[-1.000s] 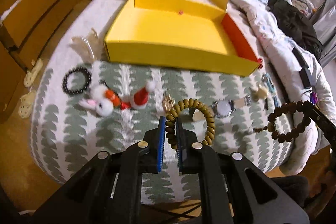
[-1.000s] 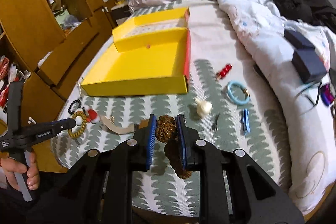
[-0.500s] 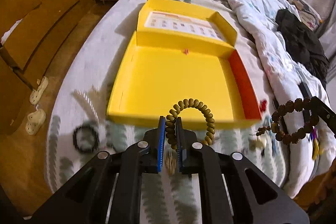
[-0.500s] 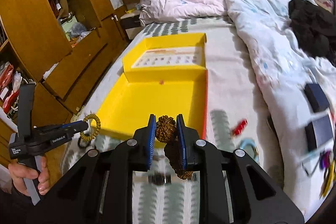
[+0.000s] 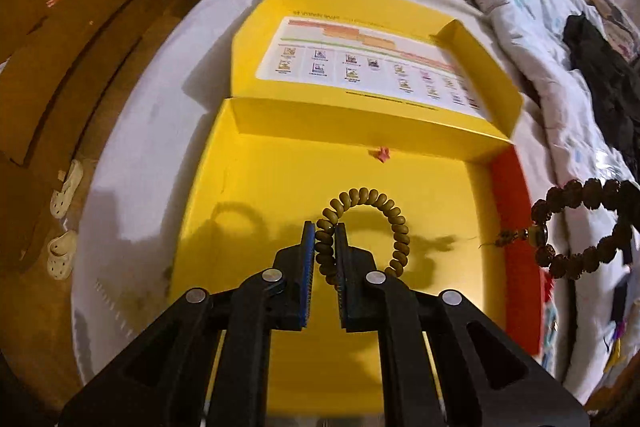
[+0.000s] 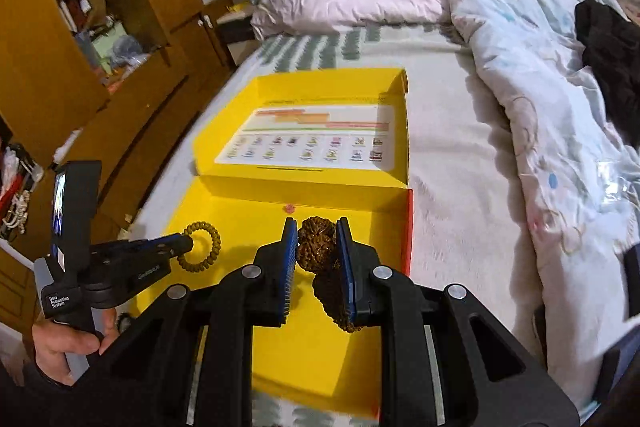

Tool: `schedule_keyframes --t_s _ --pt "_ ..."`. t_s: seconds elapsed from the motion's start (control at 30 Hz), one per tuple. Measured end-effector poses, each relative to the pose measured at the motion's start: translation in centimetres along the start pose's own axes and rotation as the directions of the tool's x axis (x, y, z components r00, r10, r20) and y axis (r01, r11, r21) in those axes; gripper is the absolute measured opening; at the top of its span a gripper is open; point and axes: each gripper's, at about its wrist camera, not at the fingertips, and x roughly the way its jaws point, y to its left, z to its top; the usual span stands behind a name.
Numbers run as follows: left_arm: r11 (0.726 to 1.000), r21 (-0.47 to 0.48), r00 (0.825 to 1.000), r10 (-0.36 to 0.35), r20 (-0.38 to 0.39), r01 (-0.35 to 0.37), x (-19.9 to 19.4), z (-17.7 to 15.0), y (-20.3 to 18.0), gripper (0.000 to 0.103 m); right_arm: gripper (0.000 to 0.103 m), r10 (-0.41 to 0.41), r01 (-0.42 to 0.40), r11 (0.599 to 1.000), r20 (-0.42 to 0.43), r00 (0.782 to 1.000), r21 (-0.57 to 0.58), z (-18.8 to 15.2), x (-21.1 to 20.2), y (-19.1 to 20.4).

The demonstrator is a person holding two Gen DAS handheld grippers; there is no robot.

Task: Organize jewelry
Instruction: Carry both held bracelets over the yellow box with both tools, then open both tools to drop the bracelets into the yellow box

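Note:
My left gripper (image 5: 323, 231) is shut on an olive coil bracelet (image 5: 394, 219), which hangs over the floor of the open yellow box (image 5: 256, 187). The same bracelet (image 6: 208, 245) shows in the right wrist view at the left gripper's (image 6: 186, 247) tip. My right gripper (image 6: 317, 227) is shut on a dark brown beaded bracelet (image 6: 316, 243), held above the box floor (image 6: 224, 211) near its red right wall (image 6: 408, 227). That beaded bracelet (image 5: 576, 227) also appears at the right edge of the left wrist view. A small pink piece (image 5: 382, 153) lies at the box's back wall.
The box lid (image 5: 372, 67) lies open behind, with a printed sheet inside. A crumpled duvet (image 6: 540, 75) and dark clothing (image 5: 600, 67) cover the bed's right side. Wooden wardrobes (image 6: 60, 59) stand on the left, slippers (image 5: 64, 219) on the floor. A hand (image 6: 68, 341) holds the left tool.
Both grippers moved forward from the bed's near edge, over the loose jewelry, to above the yellow box, each keeping its bracelet. The loose items have dropped out of view.

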Motion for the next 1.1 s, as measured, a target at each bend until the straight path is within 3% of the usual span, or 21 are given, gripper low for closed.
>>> schedule_keyframes --t_s 0.2,0.47,0.8,0.9,0.97,1.03,1.1 --pt "1.0 -0.003 0.998 0.022 -0.063 -0.022 5.6 2.1 -0.3 0.01 0.02 -0.042 0.041 0.999 -0.06 0.997 -0.021 0.5 6.8 -0.6" --pt "0.999 -0.011 0.995 0.039 -0.095 -0.04 9.2 3.6 -0.3 0.01 0.02 -0.007 0.001 0.999 -0.139 0.99 -0.04 -0.6 13.2 0.8" --pt "0.999 -0.009 0.996 0.045 -0.077 -0.046 10.2 3.7 -0.2 0.011 0.021 0.024 -0.029 0.999 -0.192 0.981 -0.024 -1.5 16.7 1.5" --pt "0.999 -0.009 0.996 0.045 -0.077 -0.046 10.2 3.7 -0.2 0.012 0.026 0.044 -0.047 0.999 -0.182 0.982 -0.011 -1.6 16.8 1.4" --pt "0.999 -0.006 0.996 0.053 -0.076 -0.053 10.0 3.4 0.0 0.023 0.027 0.04 -0.042 0.999 -0.174 0.984 -0.006 -1.7 16.6 1.3" --pt "0.998 -0.01 0.995 0.064 -0.072 -0.065 9.9 3.8 0.2 0.048 0.03 0.034 -0.035 0.999 -0.172 0.985 -0.004 -1.6 16.4 1.3" --pt "0.998 -0.019 0.996 0.062 -0.059 -0.064 9.6 3.8 0.5 0.055 0.036 0.034 -0.034 0.999 -0.17 0.985 0.004 -1.6 16.0 1.2"
